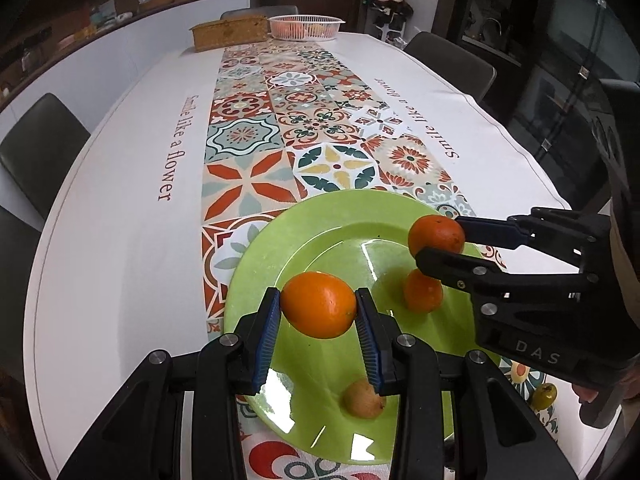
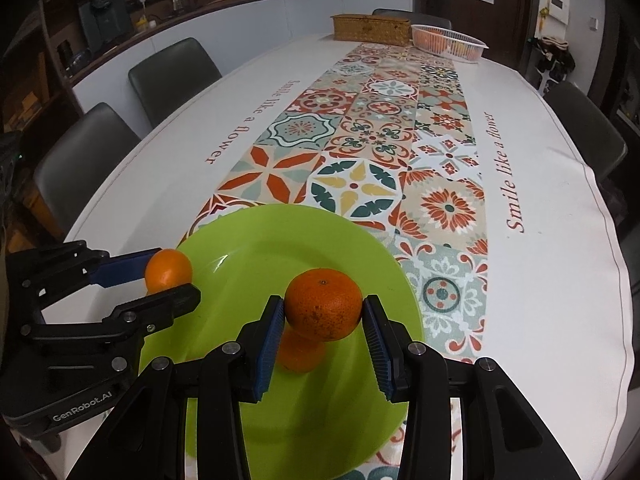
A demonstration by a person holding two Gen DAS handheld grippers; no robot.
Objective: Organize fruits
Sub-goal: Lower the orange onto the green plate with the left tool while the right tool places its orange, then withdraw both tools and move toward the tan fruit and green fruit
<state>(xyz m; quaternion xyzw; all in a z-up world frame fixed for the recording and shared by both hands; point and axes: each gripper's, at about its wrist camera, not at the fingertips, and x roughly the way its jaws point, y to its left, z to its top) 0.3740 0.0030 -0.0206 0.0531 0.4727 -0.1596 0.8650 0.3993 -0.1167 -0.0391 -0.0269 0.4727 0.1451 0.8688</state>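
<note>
A green plate (image 1: 320, 236) lies on the patterned runner near the table's front; it also shows in the right wrist view (image 2: 280, 240). My left gripper (image 1: 318, 310) is shut on an orange (image 1: 318, 305) and holds it above the plate's left part. My right gripper (image 2: 324, 312) is shut on a darker mandarin (image 2: 324, 304) above the plate's right part. Each gripper shows in the other's view, the right one (image 1: 440, 240) and the left one (image 2: 168, 276). Another mandarin (image 1: 423, 291) and a small yellow-brown fruit (image 1: 364, 398) lie on the plate.
A small green-yellow fruit (image 1: 544, 396) lies on the cloth right of the plate. A white basket (image 1: 306, 26) with fruit and a wicker box (image 1: 229, 32) stand at the table's far end. Grey chairs (image 2: 172, 76) line both sides.
</note>
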